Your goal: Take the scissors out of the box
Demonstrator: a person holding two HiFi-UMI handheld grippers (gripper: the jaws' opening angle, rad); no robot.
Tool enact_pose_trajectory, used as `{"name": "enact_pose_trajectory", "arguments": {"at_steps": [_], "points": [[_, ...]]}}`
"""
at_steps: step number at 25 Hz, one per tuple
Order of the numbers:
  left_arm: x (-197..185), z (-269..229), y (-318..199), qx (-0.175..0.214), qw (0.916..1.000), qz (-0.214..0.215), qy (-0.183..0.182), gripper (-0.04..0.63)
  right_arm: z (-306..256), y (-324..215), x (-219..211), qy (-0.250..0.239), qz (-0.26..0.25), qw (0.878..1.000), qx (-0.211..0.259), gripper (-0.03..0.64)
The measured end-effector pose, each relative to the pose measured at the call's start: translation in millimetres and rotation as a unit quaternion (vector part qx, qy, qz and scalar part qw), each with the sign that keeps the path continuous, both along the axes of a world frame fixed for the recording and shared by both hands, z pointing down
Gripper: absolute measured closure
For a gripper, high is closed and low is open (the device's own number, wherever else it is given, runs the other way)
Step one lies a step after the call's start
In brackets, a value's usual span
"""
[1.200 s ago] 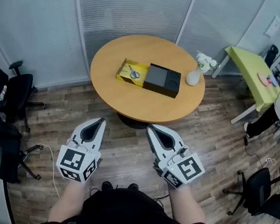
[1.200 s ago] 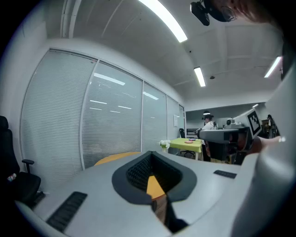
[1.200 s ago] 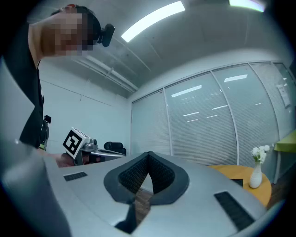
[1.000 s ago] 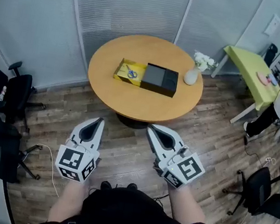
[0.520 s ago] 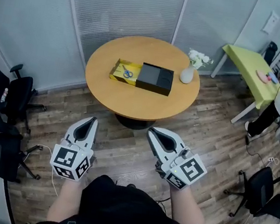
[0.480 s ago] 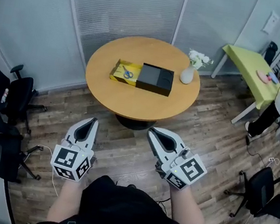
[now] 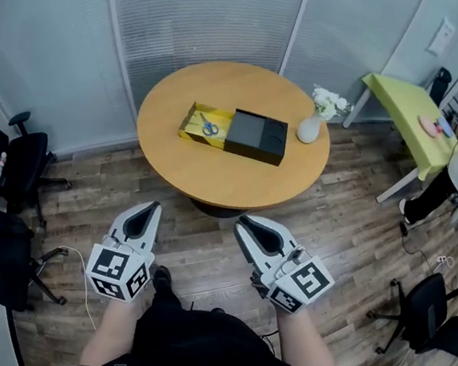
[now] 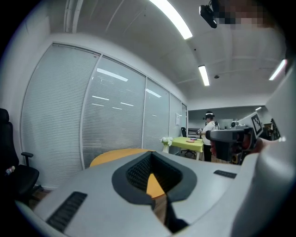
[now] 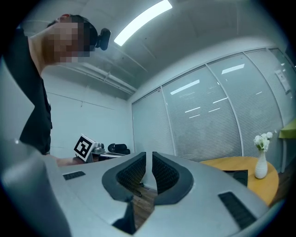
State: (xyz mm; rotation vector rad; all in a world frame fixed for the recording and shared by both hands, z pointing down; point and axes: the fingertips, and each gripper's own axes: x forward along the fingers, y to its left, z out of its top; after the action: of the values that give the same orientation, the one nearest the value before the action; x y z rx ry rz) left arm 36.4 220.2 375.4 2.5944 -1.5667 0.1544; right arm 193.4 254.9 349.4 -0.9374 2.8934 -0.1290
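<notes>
No legible text, brand or number anywhere. Left cube (image 7: 118, 272), right cube (image 7: 301, 286) — black-and-white square markers only, no letters.

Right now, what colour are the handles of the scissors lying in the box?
Blue. The scissors show best in the head view.

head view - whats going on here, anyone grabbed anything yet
A person stands short of the round table, holding the left gripper and the right gripper out in front above the floor. Both are shut and empty, and neither touches anything on the table. The scissors lie in the open yellow tray of the box, next to its black cover, with a white vase of flowers to the right. The scissors are not yet taken out.
</notes>
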Motion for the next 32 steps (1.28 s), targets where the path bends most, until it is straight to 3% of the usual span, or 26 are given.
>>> {"name": "enact_pose_trajectory", "arguments": {"at_steps": [18,24,32], "points": [[-210.4,23.7,-149.5,-0.035,0.999,-0.017,0.02,0.583,25.4,-152.4,-226.2,0.013,-0.056,0.996,-0.061,0.577],[-236.5,25.2,-183.8,-0.035,0.9991,0.006,0.025,0.583,24.1,-180.0,-258.5,0.024,-0.048,0.997,-0.061,0.577],[-226.0,49.2,-216.3,-0.064,0.9965,0.035,0.041,0.583,39.7,-215.0,-243.7,0.017,-0.016,0.996,-0.085,0.577]]}}
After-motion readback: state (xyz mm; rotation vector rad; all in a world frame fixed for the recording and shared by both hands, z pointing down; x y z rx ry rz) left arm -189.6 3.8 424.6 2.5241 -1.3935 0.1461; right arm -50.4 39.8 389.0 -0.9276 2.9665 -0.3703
